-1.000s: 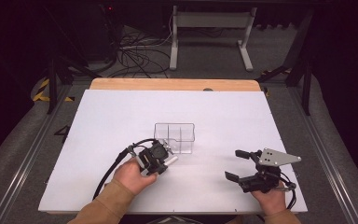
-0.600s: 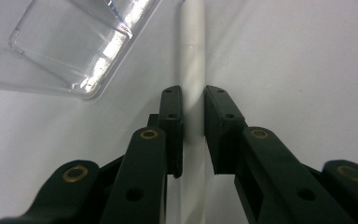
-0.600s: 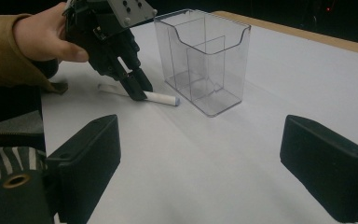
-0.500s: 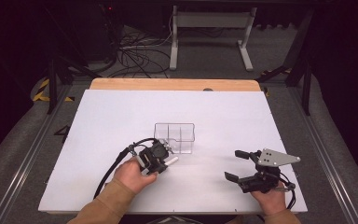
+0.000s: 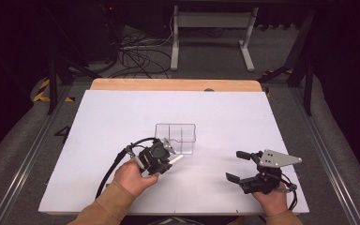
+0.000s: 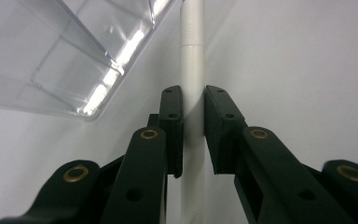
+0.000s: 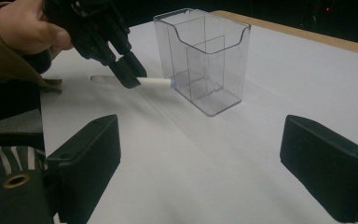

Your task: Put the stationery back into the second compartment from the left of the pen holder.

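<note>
Pinching a white tube [image 6: 192,70] beside the clear box [image 5: 176,137], left gripper [image 5: 161,161]; right gripper [image 5: 238,165] spread over bare table [image 5: 243,117].

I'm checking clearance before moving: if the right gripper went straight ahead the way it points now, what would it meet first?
Probably the clear plastic holder, which stands upright ahead between the right gripper's open jaws, with bare white table before it. Depth is hard to judge.

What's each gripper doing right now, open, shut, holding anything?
Left gripper: shut on the white marker, beside the clear organizer.
Right gripper: open, fingers apart, holding nothing.
</note>
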Demonstrator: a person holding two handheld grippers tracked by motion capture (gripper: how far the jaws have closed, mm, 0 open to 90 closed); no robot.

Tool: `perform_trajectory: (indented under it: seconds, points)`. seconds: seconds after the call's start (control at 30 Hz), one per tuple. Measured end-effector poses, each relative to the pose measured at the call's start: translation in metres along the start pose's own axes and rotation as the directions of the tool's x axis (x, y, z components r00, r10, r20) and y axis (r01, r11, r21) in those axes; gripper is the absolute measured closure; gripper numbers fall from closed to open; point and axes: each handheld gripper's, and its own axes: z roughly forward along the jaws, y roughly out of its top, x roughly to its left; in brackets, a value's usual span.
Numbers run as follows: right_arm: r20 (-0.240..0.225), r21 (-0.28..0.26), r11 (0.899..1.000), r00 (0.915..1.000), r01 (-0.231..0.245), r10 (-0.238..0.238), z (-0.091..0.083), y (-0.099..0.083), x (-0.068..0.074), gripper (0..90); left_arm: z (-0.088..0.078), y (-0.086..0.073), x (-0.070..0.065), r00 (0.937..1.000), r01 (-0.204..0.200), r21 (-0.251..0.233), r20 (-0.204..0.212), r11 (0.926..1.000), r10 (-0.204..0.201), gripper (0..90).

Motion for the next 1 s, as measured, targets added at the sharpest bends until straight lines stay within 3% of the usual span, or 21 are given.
perform_trajectory:
  seconds: [0.17,0.37,0.53,0.7,0.87,0.93,1.0]
  points:
    - [0.000,-0.001,1.000,1.0000,0.000,0.000,0.000,0.000,0.000,12.6,-0.014,-0.001,-0.001,1.0000,0.006,-0.107,0.006,0.9942,-0.005,78.1]
    - [0.000,0.001,1.000,1.0000,0.000,0.000,0.001,0.000,0.000,12.6,-0.032,-0.003,-0.001,0.9997,0.025,-0.235,0.012,0.9716,-0.023,78.2]
    - [-0.001,0.002,1.000,1.0000,0.000,0.000,0.001,0.000,0.001,12.6,-0.043,-0.005,0.002,0.9991,0.042,-0.338,0.020,0.9401,-0.038,78.1]
    - [-0.003,0.003,1.000,1.0000,0.000,0.000,0.002,-0.001,0.001,12.6,-0.050,-0.007,0.005,0.9989,0.045,-0.433,0.031,0.9001,-0.034,78.1]
    - [-0.003,0.003,1.000,1.0000,0.001,-0.001,0.002,-0.001,0.001,12.6,-0.054,-0.009,0.010,0.9983,0.058,-0.502,0.037,0.8631,-0.046,78.1]
    - [-0.004,0.003,1.000,1.0000,0.002,-0.002,0.002,-0.001,0.001,12.6,-0.055,-0.009,0.012,0.9979,0.064,-0.532,0.041,0.8445,-0.050,78.1]
    - [-0.004,0.003,1.000,1.0000,0.002,-0.002,0.002,-0.001,0.001,12.6,-0.056,-0.009,0.014,0.9970,0.077,-0.548,0.050,0.8327,-0.059,78.1]
